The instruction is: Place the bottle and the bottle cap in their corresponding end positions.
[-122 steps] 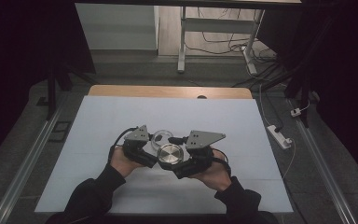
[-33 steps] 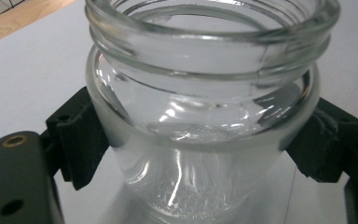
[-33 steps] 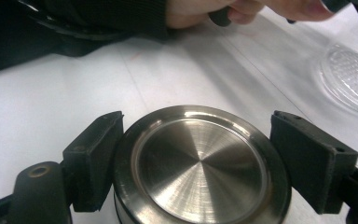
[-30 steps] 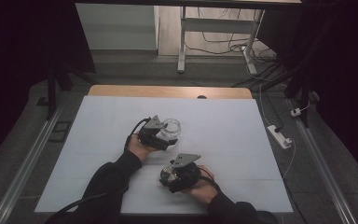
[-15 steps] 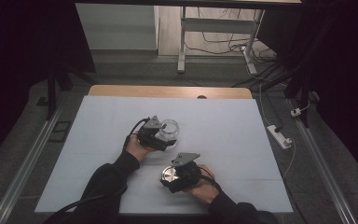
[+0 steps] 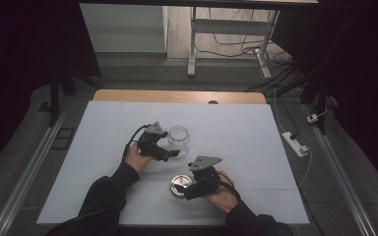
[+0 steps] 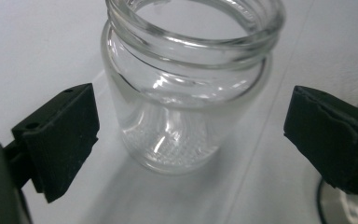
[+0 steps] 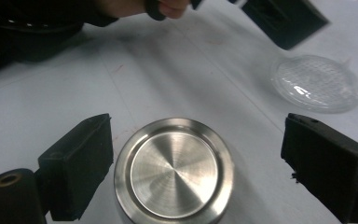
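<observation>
So on the left side of the bench (image 6: 103, 113), the left claw (image 6: 173, 152) has just been opening up, and its pads (image 7: 60, 140) now stand wide on either side of the glass jar (image 6: 178, 138) with a clear gap on both sides, touching nothing. The jar sits upright and lidless on the white surface, a bit left of middle, and the left gripper view looks right down at its threaded mouth. A few seconds back both claws were bunched together around jar and lid in the middle of the bench, so my read is the lid got twisted off and the two parts were then set down apart. Moving right and nearer to the person: the metal lid (image 6: 180, 184) lies flat on the bench, near the jar but not touching it, and the right claw (image 6: 189, 191) hovers just over it. That claw has also just been opening, and in the right gripper view its pads (image 8: 77, 163) sit wide either side of the lid, gripping nothing. Looks to me like the unscrewing part is done and both hands are letting go, so what's left is probably just pulling the claws back.
</observation>
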